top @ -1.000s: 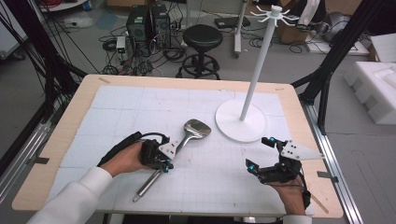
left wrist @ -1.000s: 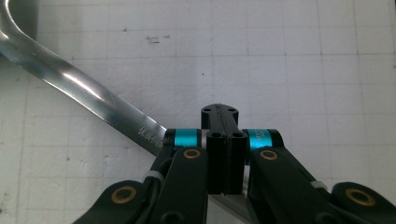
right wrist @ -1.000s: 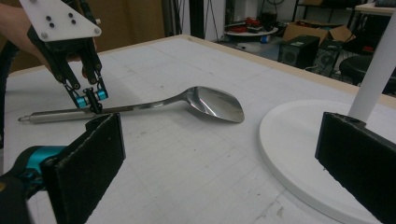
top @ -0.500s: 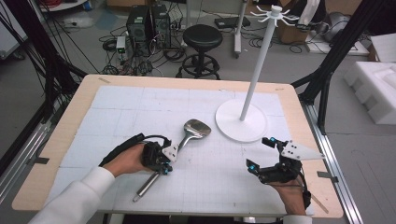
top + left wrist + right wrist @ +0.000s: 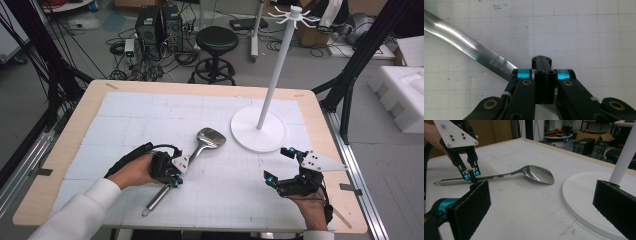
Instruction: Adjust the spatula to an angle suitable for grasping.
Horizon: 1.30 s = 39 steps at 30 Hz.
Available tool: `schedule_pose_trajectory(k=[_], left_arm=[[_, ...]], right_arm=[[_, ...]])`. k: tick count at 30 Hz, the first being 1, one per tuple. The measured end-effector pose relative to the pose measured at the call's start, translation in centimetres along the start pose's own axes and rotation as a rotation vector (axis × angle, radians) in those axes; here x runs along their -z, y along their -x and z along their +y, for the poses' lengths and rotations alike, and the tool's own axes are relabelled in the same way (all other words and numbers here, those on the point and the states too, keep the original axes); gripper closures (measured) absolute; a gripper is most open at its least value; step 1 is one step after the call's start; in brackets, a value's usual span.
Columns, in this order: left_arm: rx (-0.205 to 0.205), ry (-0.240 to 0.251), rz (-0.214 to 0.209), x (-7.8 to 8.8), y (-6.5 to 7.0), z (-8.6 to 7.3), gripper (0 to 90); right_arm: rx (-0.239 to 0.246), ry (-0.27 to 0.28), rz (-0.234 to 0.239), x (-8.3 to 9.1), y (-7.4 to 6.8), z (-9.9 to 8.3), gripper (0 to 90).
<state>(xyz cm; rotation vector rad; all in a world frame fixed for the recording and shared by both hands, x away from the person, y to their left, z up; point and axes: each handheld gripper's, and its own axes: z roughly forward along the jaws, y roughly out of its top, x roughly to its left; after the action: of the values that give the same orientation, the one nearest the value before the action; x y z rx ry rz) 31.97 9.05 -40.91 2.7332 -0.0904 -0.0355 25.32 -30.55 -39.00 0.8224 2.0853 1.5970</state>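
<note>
I have my left hand-held gripper [image 5: 174, 179] clenched on the shiny steel spatula's handle [image 5: 192, 155] mid-shaft for balance, while my right hand-held gripper [image 5: 279, 164] waits released.

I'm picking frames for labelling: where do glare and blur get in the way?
Left gripper view: bright glare streaks run along the spatula handle, though its engraving stays readable; the left gripper, shut on it, is sharp. Right gripper view: the right gripper stands open, its near pads soft, while the spatula blade carries a mild sheen. High view: even light, faint shadows, a slightly soft picture overall.
</note>
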Motion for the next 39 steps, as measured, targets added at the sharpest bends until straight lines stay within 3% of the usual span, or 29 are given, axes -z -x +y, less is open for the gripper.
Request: schedule_pose_trajectory(k=[5,18,24,28,34,39], left_arm=[[0.013,0.001,0.003,0.1,0.0,-0.1,89.7],[0.001,0.0,0.002,-0.3,-0.2,0.1,89.8],[0.019,-0.038,0.015,0.0,-0.4,-0.4,89.8],[0.058,-0.075,0.043,0.5,-0.7,-1.3,89.7],[0.104,-0.055,0.056,0.9,-1.0,-2.2,89.8],[0.132,-0.075,0.072,1.3,-1.2,-3.1,89.8]], right_arm=[[0.001,0.0,0.0,0.0,0.0,0.0,0.4],[-0.001,-0.004,0.004,-0.1,0.0,-0.1,0.4],[-0.004,-0.004,0.007,-0.1,-0.1,-0.1,0.4],[-0.003,-0.004,0.004,-0.1,0.0,-0.1,0.4],[-0.006,-0.003,0.005,0.0,0.0,-0.1,0.4],[-0.008,-0.009,0.003,-0.1,0.0,-0.2,0.4]])
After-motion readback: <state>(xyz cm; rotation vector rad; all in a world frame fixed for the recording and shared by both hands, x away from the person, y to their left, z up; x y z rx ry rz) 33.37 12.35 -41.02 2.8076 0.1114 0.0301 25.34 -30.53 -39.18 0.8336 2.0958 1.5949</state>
